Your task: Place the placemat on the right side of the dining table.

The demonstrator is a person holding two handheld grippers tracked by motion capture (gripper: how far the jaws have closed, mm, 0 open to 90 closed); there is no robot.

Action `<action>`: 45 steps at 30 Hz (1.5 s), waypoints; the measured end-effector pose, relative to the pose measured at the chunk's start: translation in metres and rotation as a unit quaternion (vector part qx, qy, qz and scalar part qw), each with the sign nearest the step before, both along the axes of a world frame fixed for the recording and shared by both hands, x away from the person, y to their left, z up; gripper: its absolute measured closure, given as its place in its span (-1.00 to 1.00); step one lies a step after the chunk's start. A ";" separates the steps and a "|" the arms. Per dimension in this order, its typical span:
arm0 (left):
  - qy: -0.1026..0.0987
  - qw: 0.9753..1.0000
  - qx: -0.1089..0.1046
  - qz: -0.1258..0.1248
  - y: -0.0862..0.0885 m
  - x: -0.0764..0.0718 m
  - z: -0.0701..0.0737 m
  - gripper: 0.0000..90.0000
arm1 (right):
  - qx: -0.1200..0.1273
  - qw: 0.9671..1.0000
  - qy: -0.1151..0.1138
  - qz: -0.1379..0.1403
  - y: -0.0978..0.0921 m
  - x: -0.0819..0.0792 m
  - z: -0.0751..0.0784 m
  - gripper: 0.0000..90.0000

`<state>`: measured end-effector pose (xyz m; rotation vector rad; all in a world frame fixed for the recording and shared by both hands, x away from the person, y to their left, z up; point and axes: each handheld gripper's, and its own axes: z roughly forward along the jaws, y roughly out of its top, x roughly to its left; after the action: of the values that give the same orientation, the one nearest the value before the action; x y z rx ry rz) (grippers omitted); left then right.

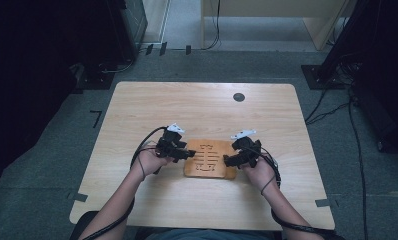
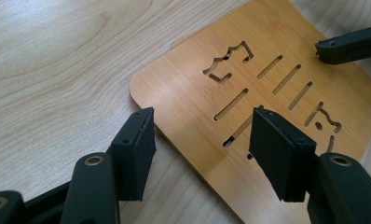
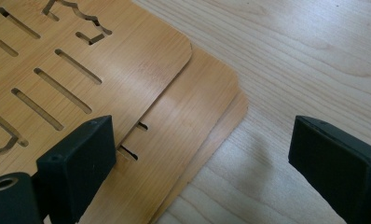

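A stack of thin bamboo mats (image 1: pixel 209 167) with cut-out slots lies on the table's near middle. In the right gripper view the top mat (image 3: pixel 81 56) sits shifted off a second mat (image 3: pixel 193 107), and a third edge (image 3: pixel 232 116) peeks out below. My left gripper (image 1: pixel 189 154) is open at the stack's left edge. In the left gripper view it (image 2: pixel 204 128) straddles the mat (image 2: pixel 183 88): one jaw over bare table, the other over the slots. My right gripper (image 1: pixel 228 161) (image 3: pixel 202 140) is open at the right edge, one jaw over the mats, one over the table.
The light wooden table (image 1: pixel 202 105) has a dark round grommet (image 1: pixel 239 97) near its far edge. Dark equipment and cables stand on the floor at both sides. The right gripper's jaw tip (image 2: pixel 351 44) shows in the left gripper view, over the mat's far side.
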<state>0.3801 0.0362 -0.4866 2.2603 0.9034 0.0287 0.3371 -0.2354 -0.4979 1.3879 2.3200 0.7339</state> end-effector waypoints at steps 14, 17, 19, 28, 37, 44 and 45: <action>0.015 1.000 -0.001 0.004 0.000 0.001 0.001 0.04 | 0.007 1.000 0.003 -0.004 0.004 0.001 0.003 -0.58; 0.018 1.000 0.003 0.003 0.001 0.000 0.002 0.04 | 0.014 1.000 0.011 -0.008 0.001 0.003 0.005 -0.59; 0.019 1.000 0.005 -0.001 0.001 0.000 0.002 0.05 | 0.014 1.000 0.011 -0.007 0.001 0.002 0.006 -0.59; 0.014 1.000 0.019 -0.015 -0.002 -0.004 0.001 0.03 | 0.017 1.000 -0.001 0.014 0.005 -0.001 0.012 -0.57; 0.021 0.999 0.021 -0.014 -0.003 -0.004 -0.004 -0.03 | 0.033 0.999 0.006 0.007 0.006 -0.001 0.019 -0.61; 0.021 1.000 0.017 -0.013 -0.003 -0.004 -0.004 -0.04 | 0.027 0.999 0.029 0.004 0.008 0.001 0.023 -0.61; 0.021 1.000 0.017 -0.012 -0.003 -0.004 -0.004 -0.04 | 0.027 0.999 0.029 0.004 0.008 0.001 0.023 -0.61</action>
<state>0.3761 0.0328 -0.4908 2.3109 0.9044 -0.0146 0.3377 -0.2270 -0.4746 1.4407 2.3678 0.7754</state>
